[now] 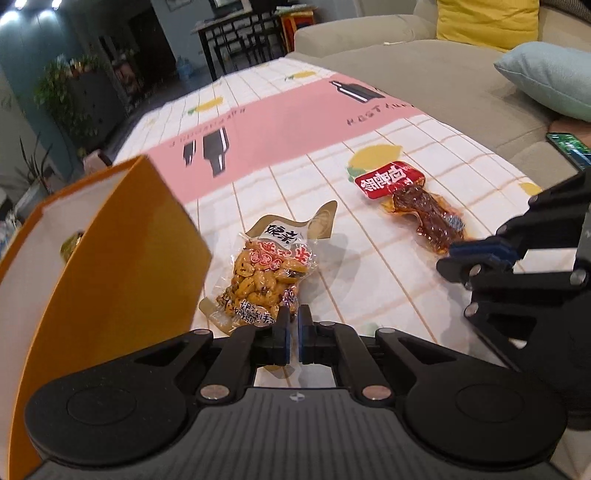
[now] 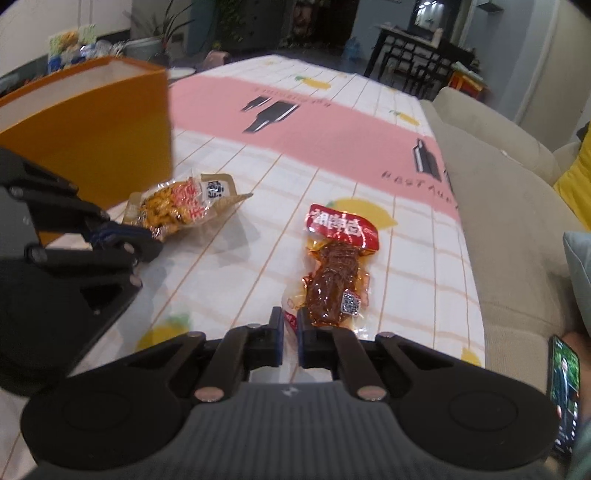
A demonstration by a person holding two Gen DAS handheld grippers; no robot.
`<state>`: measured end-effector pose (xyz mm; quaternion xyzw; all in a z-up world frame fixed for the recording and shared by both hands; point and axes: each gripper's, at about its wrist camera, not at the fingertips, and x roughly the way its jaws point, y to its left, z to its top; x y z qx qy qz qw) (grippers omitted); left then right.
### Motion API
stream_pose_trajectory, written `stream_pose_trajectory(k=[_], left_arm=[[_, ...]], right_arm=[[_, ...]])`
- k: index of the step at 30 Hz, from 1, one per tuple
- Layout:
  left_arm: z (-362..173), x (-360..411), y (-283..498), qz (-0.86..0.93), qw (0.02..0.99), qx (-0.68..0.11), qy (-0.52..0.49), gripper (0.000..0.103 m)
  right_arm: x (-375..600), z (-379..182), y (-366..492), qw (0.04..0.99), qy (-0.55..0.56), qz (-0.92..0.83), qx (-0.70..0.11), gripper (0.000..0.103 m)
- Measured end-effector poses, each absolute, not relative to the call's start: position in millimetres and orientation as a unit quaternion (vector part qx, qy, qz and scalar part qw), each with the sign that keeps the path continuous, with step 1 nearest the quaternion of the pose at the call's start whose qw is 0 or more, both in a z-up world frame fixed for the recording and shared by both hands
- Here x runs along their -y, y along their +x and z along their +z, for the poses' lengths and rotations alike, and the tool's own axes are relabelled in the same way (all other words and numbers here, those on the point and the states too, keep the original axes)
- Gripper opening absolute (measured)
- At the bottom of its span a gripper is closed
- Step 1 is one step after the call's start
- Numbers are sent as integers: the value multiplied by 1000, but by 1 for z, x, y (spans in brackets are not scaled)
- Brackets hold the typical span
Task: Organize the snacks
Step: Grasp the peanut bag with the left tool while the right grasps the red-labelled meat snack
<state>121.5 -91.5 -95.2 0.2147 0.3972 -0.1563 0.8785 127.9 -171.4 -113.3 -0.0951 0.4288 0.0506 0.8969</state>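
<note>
Peanut packet pinched at its near corner by left tool, just beside the orange box; spicy meat packet nipped at its near edge by right tool. Both likely gripped by edges for lifting off the bench into the box.

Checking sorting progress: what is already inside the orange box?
Through the orange box opening, only one shiny gold wrapped item shows against the white inner wall. The near wall hides the rest of the interior.

I see a beige sofa with yellow cushion, dark dining table, potted plants, ceiling lights on.
</note>
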Motion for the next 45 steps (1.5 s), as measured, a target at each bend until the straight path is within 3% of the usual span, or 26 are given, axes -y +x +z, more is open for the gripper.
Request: stream_pose_trajectory(k=[14,20,22,23,27,29,31,33,39,45], left_arm=[[-71,63,61,-211,835,-498,99,1],[-73,60,58,-234,830,-500,82,1],[-68,55,57,-239,835,-491,69,10],[-65,52,56,-241,838,-485,63,18],[-57,40,58,-244,850,-465,42,59],[-57,37,62,-235,857,-457,43,66],[-59,34,66,-224,863,-451,44,81],[-63,30,70,-218,865,-449,48,86],[-83,28,74,-215,859,-459,68,87],[-88,31,78,-228,859,-453,65,87]], right_arm=[[160,-93,45,856,-90,104,-499,2],[157,-94,41,848,-86,113,-511,10],[159,-92,39,848,-80,113,-511,19],[160,-89,38,851,-76,112,-507,30],[168,-73,34,873,-42,107,-475,49],[174,-71,36,881,-29,94,-463,58],[181,-73,41,885,-12,76,-460,66],[187,-78,46,885,4,56,-463,71],[194,-97,61,880,23,38,-473,82],[192,-108,68,877,12,40,-478,83]])
